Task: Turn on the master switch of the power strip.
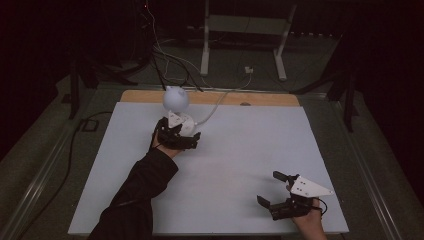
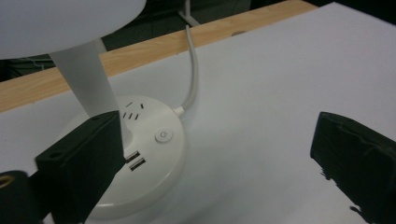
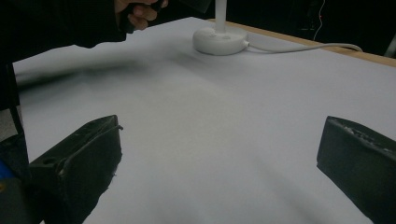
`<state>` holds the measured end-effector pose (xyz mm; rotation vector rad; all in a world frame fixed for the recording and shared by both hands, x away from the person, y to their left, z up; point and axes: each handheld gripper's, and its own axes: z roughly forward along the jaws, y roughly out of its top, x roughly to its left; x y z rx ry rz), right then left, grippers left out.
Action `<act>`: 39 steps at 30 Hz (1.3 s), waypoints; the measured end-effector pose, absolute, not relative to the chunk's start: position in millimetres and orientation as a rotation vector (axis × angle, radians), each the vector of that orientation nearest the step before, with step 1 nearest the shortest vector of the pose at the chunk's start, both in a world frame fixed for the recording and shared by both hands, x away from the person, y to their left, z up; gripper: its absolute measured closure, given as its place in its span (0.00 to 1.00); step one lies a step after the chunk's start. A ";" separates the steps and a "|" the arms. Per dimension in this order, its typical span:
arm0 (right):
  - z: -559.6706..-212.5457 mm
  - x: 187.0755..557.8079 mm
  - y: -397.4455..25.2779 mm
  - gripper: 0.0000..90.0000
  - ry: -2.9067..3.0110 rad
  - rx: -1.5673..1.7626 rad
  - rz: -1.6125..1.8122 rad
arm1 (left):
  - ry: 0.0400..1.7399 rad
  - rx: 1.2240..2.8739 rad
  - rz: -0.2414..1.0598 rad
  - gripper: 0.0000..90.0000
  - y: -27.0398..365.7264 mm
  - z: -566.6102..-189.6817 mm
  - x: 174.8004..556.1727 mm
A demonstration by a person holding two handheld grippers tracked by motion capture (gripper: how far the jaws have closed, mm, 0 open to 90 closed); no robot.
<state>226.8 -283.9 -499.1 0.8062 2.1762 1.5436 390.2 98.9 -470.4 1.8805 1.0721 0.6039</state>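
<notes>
Hovering left gripper (image 1: 176,131) — seemingly above lamp (image 1: 176,99)

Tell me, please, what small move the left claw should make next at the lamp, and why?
Probably ease the left claw forward and down so one jaw tip meets the power button on the lamp base. The claw stands open just over the base, one jaw beside the stem, and the button lies uncovered between the jaws.

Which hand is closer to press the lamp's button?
Left. The left gripper hangs right over the lamp, jaws open, with the button just ahead. The right gripper sits far off at the table's near edge, so it would likely need a long reach.
</notes>
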 end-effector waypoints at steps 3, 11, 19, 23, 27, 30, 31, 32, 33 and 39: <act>-499.3 226.9 -284.0 0.00 2.177 0.806 1.543 | 1.078 1.877 0.594 0.08 99.0 -471.7 394.5; -499.2 226.8 -284.6 0.00 2.178 0.808 1.545 | 1.086 1.910 0.675 0.31 92.5 -476.9 400.2; -499.3 226.9 -285.0 0.00 2.181 0.809 1.549 | 1.109 1.909 0.701 0.51 92.4 -477.9 407.2; -499.4 227.1 -285.5 0.00 2.178 0.812 1.555 | 1.119 1.911 0.720 0.62 93.6 -477.7 410.0; -499.6 227.1 -285.5 0.00 2.180 0.812 1.555 | 1.109 1.923 0.745 0.77 94.3 -478.8 413.0; -499.5 226.9 -285.4 0.00 2.180 0.812 1.555 | 1.100 1.938 0.752 0.83 93.7 -479.7 414.9; -499.5 226.9 -285.4 0.00 2.180 0.812 1.555 | 1.093 1.953 0.755 0.83 93.3 -480.3 415.9; -499.5 227.0 -285.4 0.00 2.180 0.812 1.555 | 1.092 1.962 0.763 0.85 92.7 -481.1 416.8; -499.5 227.0 -285.5 0.00 2.179 0.812 1.554 | 1.092 1.972 0.762 0.89 91.3 -482.9 418.5; -499.5 227.0 -285.7 0.00 2.178 0.810 1.556 | 1.103 1.981 0.747 0.97 90.5 -487.2 423.4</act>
